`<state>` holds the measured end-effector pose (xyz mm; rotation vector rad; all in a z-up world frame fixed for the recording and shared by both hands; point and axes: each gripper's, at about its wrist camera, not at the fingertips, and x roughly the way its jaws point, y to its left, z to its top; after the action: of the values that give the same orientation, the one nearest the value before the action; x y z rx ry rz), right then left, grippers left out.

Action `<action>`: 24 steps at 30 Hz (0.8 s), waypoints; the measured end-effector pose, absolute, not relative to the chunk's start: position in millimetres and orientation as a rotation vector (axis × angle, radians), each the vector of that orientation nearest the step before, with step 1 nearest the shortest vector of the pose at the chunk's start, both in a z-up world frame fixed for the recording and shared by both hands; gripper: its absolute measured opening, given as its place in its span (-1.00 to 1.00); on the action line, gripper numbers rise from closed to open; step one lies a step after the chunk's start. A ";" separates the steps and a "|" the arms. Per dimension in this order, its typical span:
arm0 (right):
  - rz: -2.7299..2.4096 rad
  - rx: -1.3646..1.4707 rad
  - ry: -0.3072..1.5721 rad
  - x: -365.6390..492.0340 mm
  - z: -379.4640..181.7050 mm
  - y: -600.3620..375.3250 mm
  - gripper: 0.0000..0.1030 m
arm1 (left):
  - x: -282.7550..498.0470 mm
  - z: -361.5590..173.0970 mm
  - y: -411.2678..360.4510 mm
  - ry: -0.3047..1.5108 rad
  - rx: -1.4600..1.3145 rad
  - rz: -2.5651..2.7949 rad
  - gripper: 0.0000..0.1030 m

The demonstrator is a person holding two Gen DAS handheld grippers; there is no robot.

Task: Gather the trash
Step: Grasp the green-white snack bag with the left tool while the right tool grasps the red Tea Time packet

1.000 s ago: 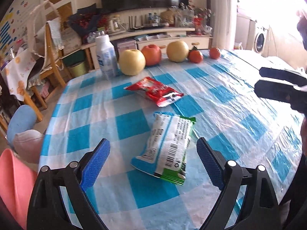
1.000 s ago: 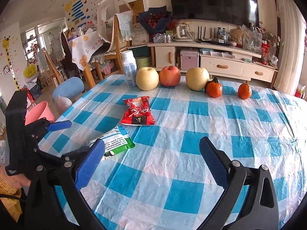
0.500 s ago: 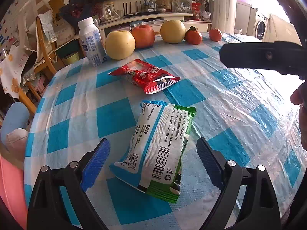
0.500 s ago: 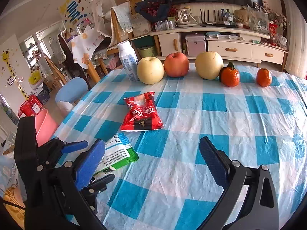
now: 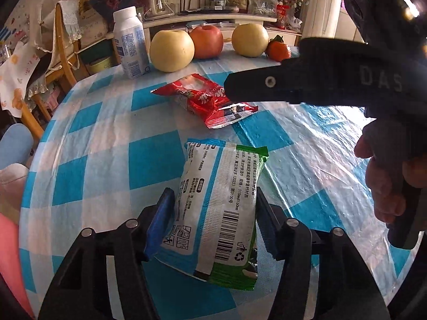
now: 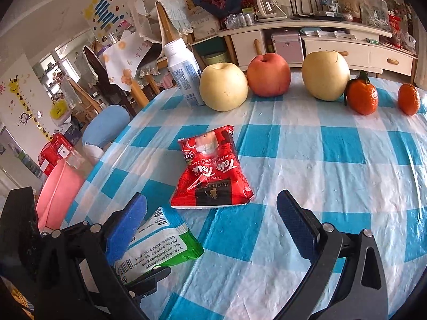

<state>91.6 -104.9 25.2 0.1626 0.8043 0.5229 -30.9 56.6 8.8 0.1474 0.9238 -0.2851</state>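
- Left gripper [image 5: 213,221]: jaws closing on the white-and-green packet [image 5: 218,200], pads at its sides, on the checked tablecloth [image 5: 106,138].
- Red packet [image 6: 210,170]: lies flat, just beyond.
- Right gripper [image 6: 213,221]: jaws wide apart, empty.

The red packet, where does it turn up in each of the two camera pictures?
Left wrist view: the red packet lies above centre, beyond the green packet, partly behind the right gripper's dark finger.
Right wrist view: the red packet lies near the centre, ahead of the open right gripper.
Shared landmark: the white bottle standing left of the fruit row.
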 end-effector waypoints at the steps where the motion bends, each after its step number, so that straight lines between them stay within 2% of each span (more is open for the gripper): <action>1: 0.525 0.164 0.807 94.0 23.6 -103.8 0.90 | -30.5 8.9 56.9 0.923 0.145 -0.285 0.13; 5: 0.533 0.151 0.815 103.8 17.6 -98.3 0.85 | -30.2 10.9 61.1 0.925 0.115 -0.287 0.05; 8: 0.549 0.151 0.824 110.3 15.2 -94.9 0.68 | -30.8 13.1 65.6 0.919 0.095 -0.280 -0.04; 16: 0.561 0.120 0.839 121.2 10.5 -82.5 0.64 | -29.0 15.0 79.7 0.913 0.063 -0.223 -0.08; 19: 0.565 0.104 0.849 125.3 8.0 -78.4 0.48 | -27.2 15.0 83.3 0.914 0.055 -0.204 -0.08; 24: 0.561 0.069 0.850 128.6 5.9 -71.4 0.44 | -24.0 14.8 91.2 0.914 0.040 -0.166 -0.09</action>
<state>128.6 -71.4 5.9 0.0686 0.8500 0.5611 -24.0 91.2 14.8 0.0401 0.9135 -0.1658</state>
